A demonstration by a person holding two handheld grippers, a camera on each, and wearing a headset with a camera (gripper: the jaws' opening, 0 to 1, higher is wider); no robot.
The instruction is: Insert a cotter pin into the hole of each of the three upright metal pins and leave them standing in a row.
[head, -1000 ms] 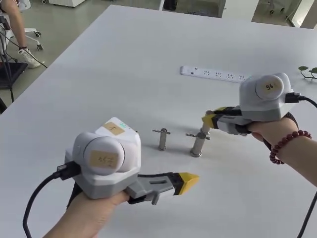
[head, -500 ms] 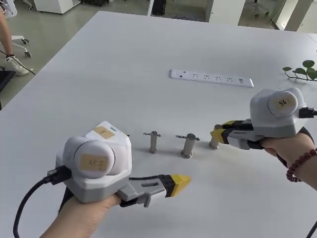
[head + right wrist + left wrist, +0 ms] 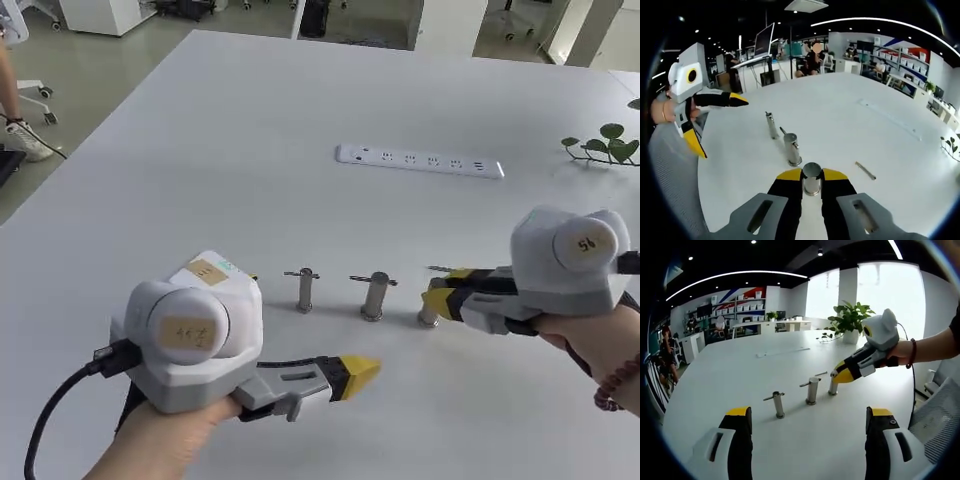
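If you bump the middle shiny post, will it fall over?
Probably: the middle metal pin stands tall on a small base, so it looks tippy. It looks like solid steel, likely heavy. Fallen, its cotter pin would probably stop it rolling.

White table (image 3: 200, 150) with three upright metal pins (image 3: 373, 296) in a row, a loose cotter pin (image 3: 865, 170), a white power strip (image 3: 420, 160)
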